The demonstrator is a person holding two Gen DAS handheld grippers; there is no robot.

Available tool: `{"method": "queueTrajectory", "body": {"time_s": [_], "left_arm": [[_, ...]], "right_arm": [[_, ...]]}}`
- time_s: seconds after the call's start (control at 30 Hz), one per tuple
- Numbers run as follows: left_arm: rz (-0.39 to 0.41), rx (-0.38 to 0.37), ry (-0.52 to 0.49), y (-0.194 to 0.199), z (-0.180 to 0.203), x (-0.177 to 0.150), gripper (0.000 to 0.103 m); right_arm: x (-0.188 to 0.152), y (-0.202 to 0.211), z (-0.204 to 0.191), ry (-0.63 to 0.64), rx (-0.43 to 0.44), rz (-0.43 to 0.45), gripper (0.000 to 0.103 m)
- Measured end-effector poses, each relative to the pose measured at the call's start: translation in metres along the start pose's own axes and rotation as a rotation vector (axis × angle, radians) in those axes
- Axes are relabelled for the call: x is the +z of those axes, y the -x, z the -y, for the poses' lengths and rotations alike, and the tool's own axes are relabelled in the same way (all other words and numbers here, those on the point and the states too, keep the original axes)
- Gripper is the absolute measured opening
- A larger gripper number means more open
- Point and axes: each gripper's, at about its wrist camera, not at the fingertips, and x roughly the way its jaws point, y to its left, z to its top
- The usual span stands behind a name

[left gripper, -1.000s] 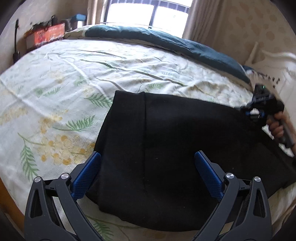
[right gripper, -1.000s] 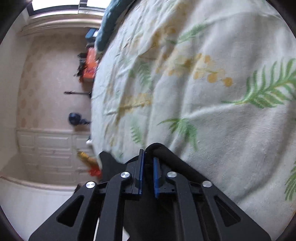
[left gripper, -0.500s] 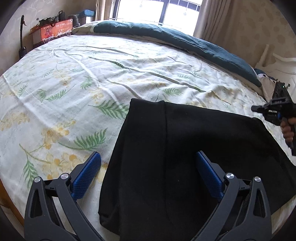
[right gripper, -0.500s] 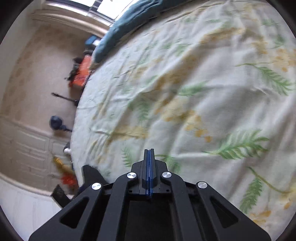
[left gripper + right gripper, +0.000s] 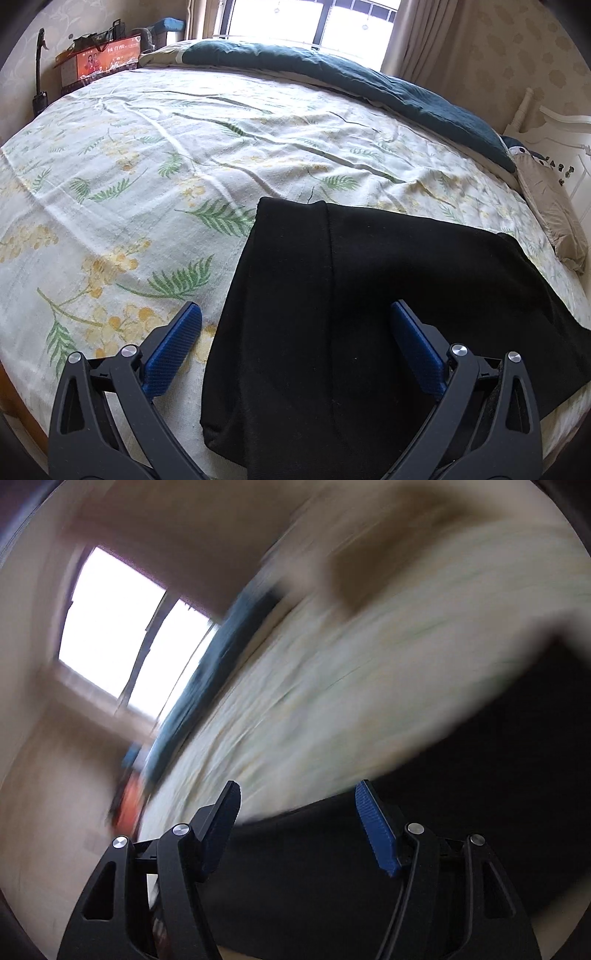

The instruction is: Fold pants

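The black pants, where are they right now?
In the left wrist view the black pants lie folded on the floral bedsheet, lower right, near the bed's front edge, below the teal blanket.

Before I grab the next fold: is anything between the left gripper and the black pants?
Nothing visible. The left gripper hangs open over the black pants on the floral bedsheet, only air between its pads and the cloth.
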Motion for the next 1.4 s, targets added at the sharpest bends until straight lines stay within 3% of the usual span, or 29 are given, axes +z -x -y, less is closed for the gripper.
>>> {"method": "queueTrajectory", "body": {"time_s": [0.1, 0.17, 0.27, 0.33, 0.4, 0.43, 0.5, 0.53, 0.67, 0.77, 0.9, 0.97, 1.03, 1.13, 1.23, 1.27, 1.4], "left_arm": [[-0.007, 0.007, 0.009, 0.002, 0.001, 0.001, 0.101], [-0.013, 0.020, 0.011, 0.004, 0.003, 0.001, 0.101], [-0.023, 0.037, 0.022, 0.006, 0.007, 0.000, 0.101], [-0.029, 0.049, 0.028, 0.008, 0.009, -0.002, 0.101], [-0.034, 0.060, 0.028, 0.009, 0.011, -0.003, 0.101], [-0.036, 0.064, 0.027, 0.009, 0.012, -0.004, 0.101], [-0.038, 0.066, 0.016, 0.010, 0.016, -0.004, 0.101], [-0.039, 0.068, 0.009, 0.011, 0.017, -0.004, 0.101], [-0.038, 0.077, -0.014, 0.014, 0.024, -0.002, 0.101], [-0.036, 0.060, -0.023, 0.014, 0.029, -0.001, 0.101], [-0.030, 0.061, -0.045, 0.011, 0.034, -0.005, 0.101], [-0.028, 0.051, -0.033, 0.009, 0.032, -0.006, 0.101], [-0.031, 0.035, -0.022, 0.008, 0.029, -0.006, 0.101], [-0.030, 0.029, -0.030, 0.007, 0.027, -0.004, 0.101], [-0.011, 0.015, 0.014, 0.017, 0.023, -0.002, 0.101], [-0.001, -0.029, 0.042, 0.025, 0.018, -0.001, 0.101], [0.022, -0.148, 0.166, 0.047, -0.007, 0.000, 0.101]], "right_arm": [[0.028, 0.076, 0.079, -0.126, -0.160, 0.182, 0.065], [0.036, 0.091, 0.111, -0.175, -0.202, 0.180, 0.065], [0.043, 0.079, 0.140, -0.178, -0.189, 0.100, 0.066], [0.041, 0.069, 0.133, -0.133, -0.181, 0.084, 0.066], [0.040, 0.056, 0.122, -0.094, -0.118, 0.015, 0.060], [0.038, 0.044, 0.111, -0.074, -0.101, -0.027, 0.051], [0.038, 0.025, 0.091, 0.042, -0.164, -0.087, 0.039], [0.040, 0.022, 0.087, 0.054, -0.171, -0.100, 0.025], [0.062, 0.036, 0.064, 0.139, -0.221, -0.053, 0.010], [0.085, 0.045, 0.068, 0.128, -0.261, 0.002, 0.010], [0.079, 0.014, 0.100, 0.080, -0.305, -0.117, 0.010], [0.071, 0.019, 0.103, 0.055, -0.273, -0.103, 0.012], [0.068, 0.031, 0.104, -0.008, -0.192, -0.066, 0.020], [0.061, 0.049, 0.107, -0.058, -0.187, -0.004, 0.046], [0.047, 0.067, 0.099, -0.037, -0.228, 0.044, 0.051], [0.042, 0.070, 0.094, -0.026, -0.242, 0.058, 0.058], [0.018, 0.078, 0.072, 0.018, -0.261, 0.111, 0.059]]}}
